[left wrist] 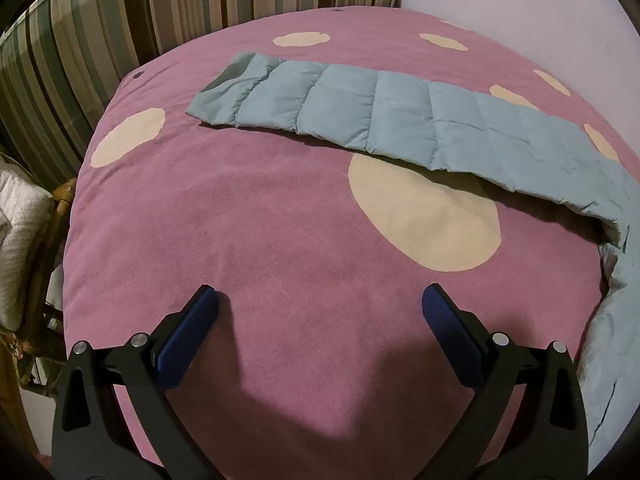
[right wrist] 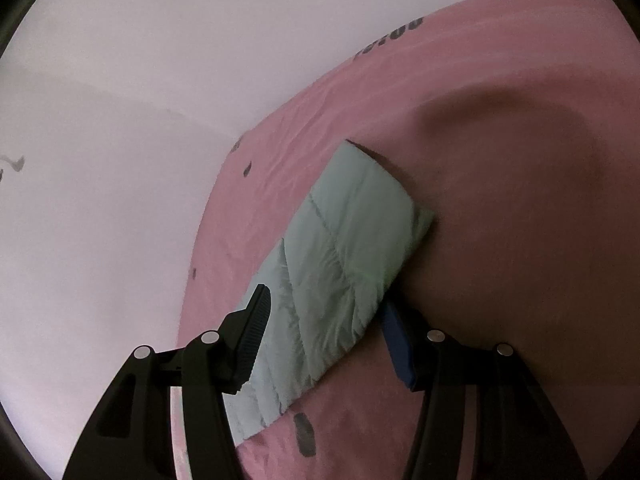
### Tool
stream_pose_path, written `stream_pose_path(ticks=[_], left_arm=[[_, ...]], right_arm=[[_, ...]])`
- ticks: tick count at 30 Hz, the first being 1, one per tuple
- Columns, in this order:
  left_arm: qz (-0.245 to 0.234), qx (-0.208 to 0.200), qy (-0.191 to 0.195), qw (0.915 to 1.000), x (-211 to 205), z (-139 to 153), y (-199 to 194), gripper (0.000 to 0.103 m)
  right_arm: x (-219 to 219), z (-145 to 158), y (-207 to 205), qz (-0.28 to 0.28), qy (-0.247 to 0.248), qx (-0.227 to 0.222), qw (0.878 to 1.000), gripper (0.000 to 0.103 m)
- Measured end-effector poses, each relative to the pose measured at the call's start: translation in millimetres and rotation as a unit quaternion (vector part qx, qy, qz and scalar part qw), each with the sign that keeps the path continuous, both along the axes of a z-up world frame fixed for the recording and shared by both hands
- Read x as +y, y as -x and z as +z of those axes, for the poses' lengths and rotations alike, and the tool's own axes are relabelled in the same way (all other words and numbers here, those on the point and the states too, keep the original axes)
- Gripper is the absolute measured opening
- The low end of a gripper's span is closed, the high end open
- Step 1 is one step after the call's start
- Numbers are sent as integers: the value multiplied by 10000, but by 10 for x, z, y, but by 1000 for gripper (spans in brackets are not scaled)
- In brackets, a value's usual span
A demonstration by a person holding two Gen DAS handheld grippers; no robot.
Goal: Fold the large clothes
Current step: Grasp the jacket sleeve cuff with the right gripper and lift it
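Note:
A pale blue quilted garment lies as a long folded strip across the far side of a pink bed cover with cream spots. Its right end drops over the bed's right edge. My left gripper hovers open low over bare pink cover, with nothing between its fingers and well short of the garment. In the right wrist view, one end of the quilted garment runs between the fingers of my right gripper. Its jaws stand half closed, with a pad against each side of the padding.
Striped cushions stand along the far left of the bed. A pale wall rises behind it, and the same wall is close on the left in the right wrist view. A wicker chair with white cloth stands off the bed's left edge.

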State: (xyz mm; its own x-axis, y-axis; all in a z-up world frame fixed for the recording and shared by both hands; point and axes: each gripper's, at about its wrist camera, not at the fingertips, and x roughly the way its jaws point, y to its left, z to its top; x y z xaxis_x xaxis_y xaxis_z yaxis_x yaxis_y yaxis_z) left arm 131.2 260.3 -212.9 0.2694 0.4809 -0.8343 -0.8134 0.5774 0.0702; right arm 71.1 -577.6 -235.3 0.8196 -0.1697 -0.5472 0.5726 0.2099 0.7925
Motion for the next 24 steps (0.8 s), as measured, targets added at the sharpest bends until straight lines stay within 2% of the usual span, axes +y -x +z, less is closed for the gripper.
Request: stream_pose_path(ticks=[7,8,10,11,12,14,17,21,24], left_arm=[[3,19,-47,10000,-14,-2,6,101],[3,17,-43,10000,-17,-2,5,101],[3,5,-34,10000,-13,-4,-1,101],[2,10,-39,10000,-11,-3,2,101],[3,11,-37,10000,-9,-4,4,101],[2,18,-42,10000,-4,-6,1,101],[2,34,-56,10000,-6,-5,-6,101],[-6,64,-68,10000,-9,-15,-8,101],[-6,27,-41,10000,2,-18,3,101]], right_arm=[[50,-82,70,-355,67,-295,9989,55],[39,-77,79,-354,137,-268,9989,52],[38,-63,24,-339,339,-57,9988,27],[10,-94,-25,-270,333,-25,9991,11],[-6,-139,-67,-178,254,-14,9995,6],[-19,-147,-44,-149,290,79,9994,6],[117,84,-145,71,714,113,9974,5],[529,500,-384,638,1324,18,9891,5],[1043,791,-708,1309,1775,-86,9753,5]])
